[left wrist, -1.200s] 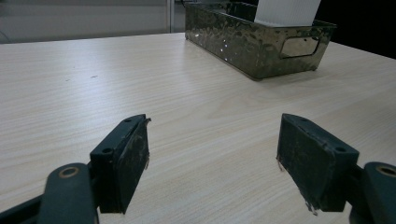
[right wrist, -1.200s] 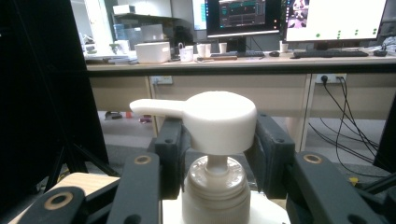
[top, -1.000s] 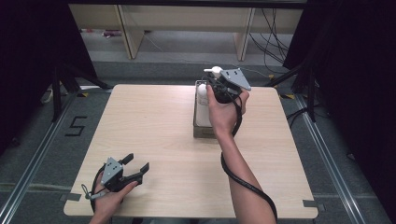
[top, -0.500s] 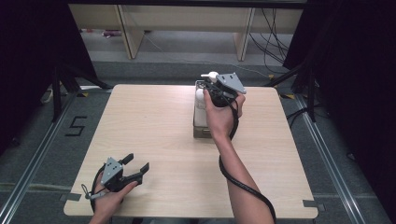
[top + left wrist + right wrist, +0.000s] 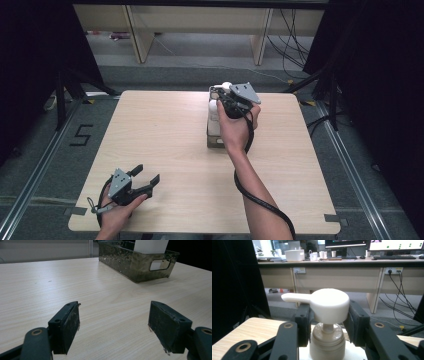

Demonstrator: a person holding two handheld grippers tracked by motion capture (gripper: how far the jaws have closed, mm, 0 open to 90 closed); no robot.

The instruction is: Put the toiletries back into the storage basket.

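Right tongs (image 5: 328, 322) nudged along tray (image 5: 135, 263); pump bottle (image 5: 327, 315) base hidden.

**Even light on the table, dark at the sides**

In the high view the table (image 5: 165, 150) is lit evenly from above, with soft, short shadows under the arms, while black curtains at both sides fall into deep shade. The picture is slightly soft. In the left gripper view the near black pads (image 5: 71, 325) are a little blurred and the metal basket (image 5: 125, 261) shows dull glints. In the right gripper view the pump bottle (image 5: 328, 315) is sharp and the monitors (image 5: 372, 243) behind glare.
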